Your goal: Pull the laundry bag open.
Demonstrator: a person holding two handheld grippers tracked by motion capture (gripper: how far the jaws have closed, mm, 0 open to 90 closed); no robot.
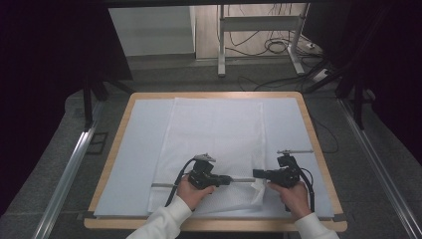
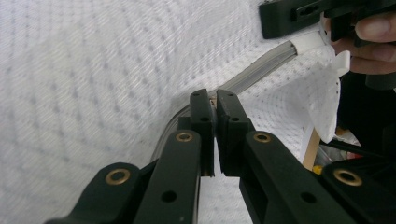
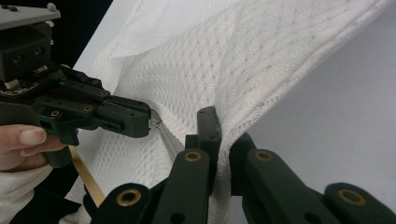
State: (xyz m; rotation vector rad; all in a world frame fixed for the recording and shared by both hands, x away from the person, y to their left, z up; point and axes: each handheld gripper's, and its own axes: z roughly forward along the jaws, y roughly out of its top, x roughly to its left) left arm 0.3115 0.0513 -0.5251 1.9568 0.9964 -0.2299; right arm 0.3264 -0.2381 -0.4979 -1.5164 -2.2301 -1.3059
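High view: white mesh fabric bag [image 1: 214, 144] flat on surface [image 1: 298, 95], grey zipper strip [image 1: 242, 179] along near edge, long axis left-right. Left hand-held gripper [image 1: 230, 179] clamps zipper; right hand-held gripper [image 1: 256, 174] clamps bag corner, facing it.

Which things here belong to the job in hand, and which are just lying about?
In the job:
- white mesh bag with its zipper
- left hand-held gripper, shut on the zipper
- right hand-held gripper, shut on the bag's edge

Lying about:
- pale blue mat
- floor cables
- metal stand
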